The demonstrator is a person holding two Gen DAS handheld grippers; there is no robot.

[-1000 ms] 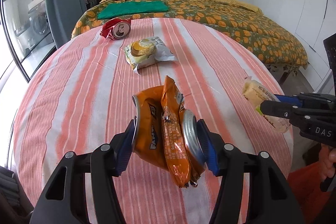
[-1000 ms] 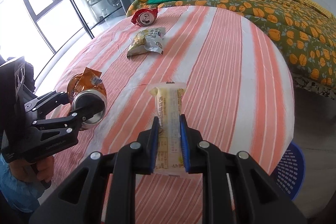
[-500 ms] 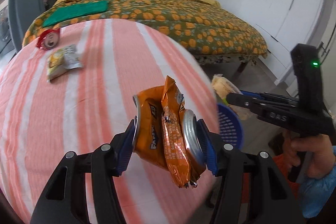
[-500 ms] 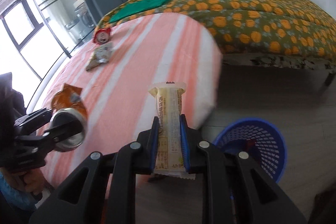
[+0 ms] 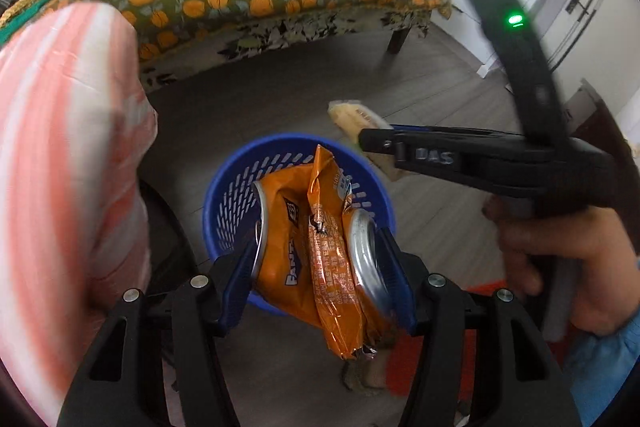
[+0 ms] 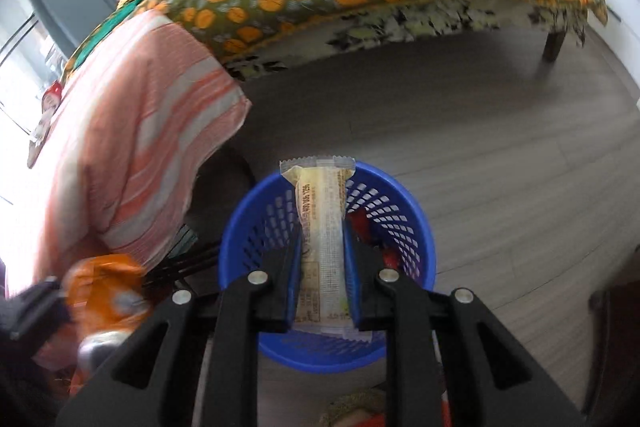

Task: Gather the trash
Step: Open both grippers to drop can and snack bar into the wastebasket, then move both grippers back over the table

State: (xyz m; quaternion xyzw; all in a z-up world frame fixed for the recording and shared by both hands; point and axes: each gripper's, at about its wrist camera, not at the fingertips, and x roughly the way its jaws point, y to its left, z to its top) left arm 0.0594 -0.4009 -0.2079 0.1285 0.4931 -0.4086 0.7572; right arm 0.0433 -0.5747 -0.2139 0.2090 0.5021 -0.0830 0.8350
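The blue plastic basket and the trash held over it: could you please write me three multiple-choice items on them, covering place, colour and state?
1. Where does the blue plastic mesh basket stand?
A on the bed
B on the floor
C on the table

2. What colour is the crushed soda can in the left gripper?
A orange
B green
C red

3. The right gripper is:
A open and empty
B shut on the pale yellow snack wrapper
C shut on a can

B, wood floor surrounds it; A, orange body; B, its fingers press the wrapper.

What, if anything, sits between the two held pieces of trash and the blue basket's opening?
Nothing visible. The crushed can and yellow wrapper hang over the open basket, which holds something red inside.
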